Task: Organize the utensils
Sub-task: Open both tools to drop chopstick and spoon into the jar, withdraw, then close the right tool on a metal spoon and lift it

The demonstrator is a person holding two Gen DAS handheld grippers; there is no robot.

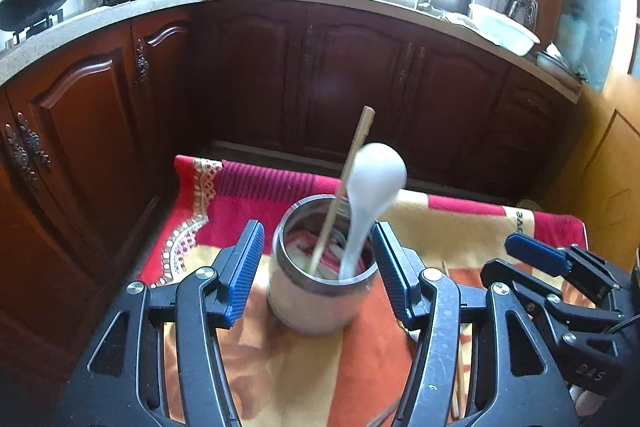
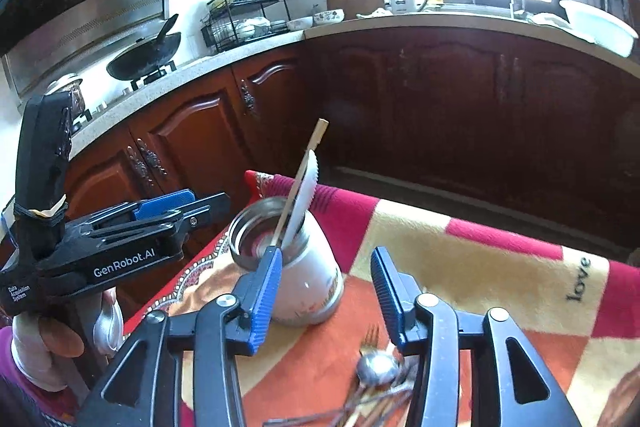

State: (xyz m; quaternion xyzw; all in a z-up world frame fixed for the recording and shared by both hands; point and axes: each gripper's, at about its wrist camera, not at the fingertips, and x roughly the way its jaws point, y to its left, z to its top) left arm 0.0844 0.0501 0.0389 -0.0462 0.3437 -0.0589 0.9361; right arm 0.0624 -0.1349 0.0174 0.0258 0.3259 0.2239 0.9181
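My left hand-held gripper (image 1: 318,263) stands wide around the steel cup (image 1: 320,283), pads clear; it holds a chopstick (image 1: 346,183) and white spoon (image 1: 372,195). My right hand-held gripper (image 2: 326,291) gapes empty above the loose cutlery (image 2: 376,379). A careless nudge could topple the top-heavy cup.

Left tool (image 1: 318,263) and right tool (image 2: 326,291) — both gaping, angled downward.

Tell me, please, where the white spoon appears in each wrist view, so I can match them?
Left wrist view: white spoon at centre, standing in the steel cup, bowl end up.
Right wrist view: left of centre, edge-on in the same cup.
Shared landmark: the wooden chopstick leaning beside it.
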